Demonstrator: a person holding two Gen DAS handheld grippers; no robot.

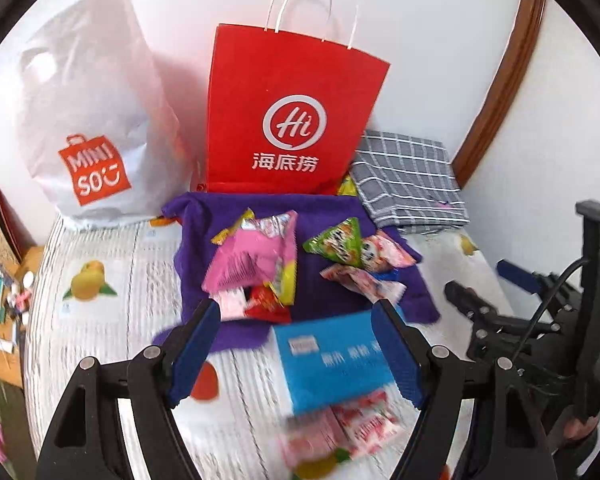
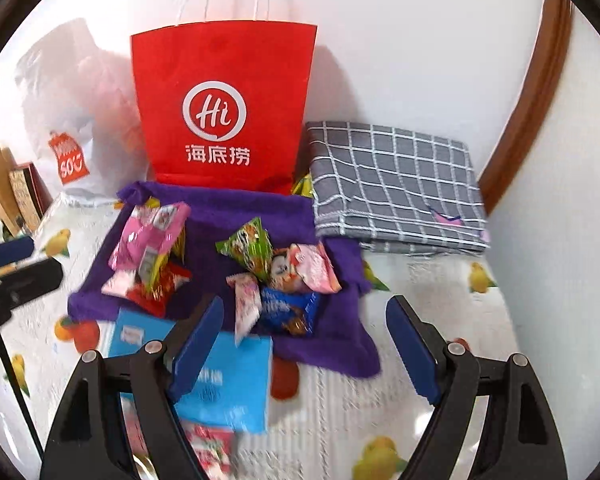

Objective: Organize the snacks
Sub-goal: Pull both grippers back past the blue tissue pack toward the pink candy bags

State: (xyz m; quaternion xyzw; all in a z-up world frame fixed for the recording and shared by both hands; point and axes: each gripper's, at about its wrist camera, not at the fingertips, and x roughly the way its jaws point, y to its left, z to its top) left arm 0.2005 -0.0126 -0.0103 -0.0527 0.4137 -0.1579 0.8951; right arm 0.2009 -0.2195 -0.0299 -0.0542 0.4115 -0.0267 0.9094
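Snacks: a loose heap of small packets on a purple cloth [image 1: 332,200] spread over the bed.
Pink packet [image 1: 256,256]: largest of the heap, on the cloth's left half, lying partly over a red packet [image 1: 266,304].
Green packet [image 1: 336,242]: triangular, right of centre on the cloth, touching a pink-and-white packet [image 1: 384,254] beside it.
Dark blue packet [image 2: 288,310]: near the cloth's front edge (seen clearly only in the right wrist view), just beside a slim pink-and-white packet [image 2: 246,304].
Blue box [image 1: 336,360]: on the bed at the cloth's near edge, printed with white characters; a blurred red-and-white packet [image 1: 356,424] lies just in front of it.
Left gripper [image 1: 296,350]: fingers wide apart, nothing between the pads; the blue box shows in the gap but below them, not touched.
Right gripper [image 2: 304,344]: fingers wide apart, nothing held; it hangs over the cloth's front edge and the bedcover.
Red paper bag [image 1: 292,112]: upright against the wall directly behind the cloth, white rope handles, a white "Hi" logo.
White plastic bag [image 1: 96,120]: left of the red bag, orange MINISO logo, standing at the head of the bed.
Grey checked cloth [image 1: 408,184]: folded, right of the red bag, against the wall.
Bedcover [image 1: 100,280]: white ribbed fabric printed with fruit.
Left margin: a low wooden surface [image 1: 4,320] beside the bed with small cluttered items, too small to identify.
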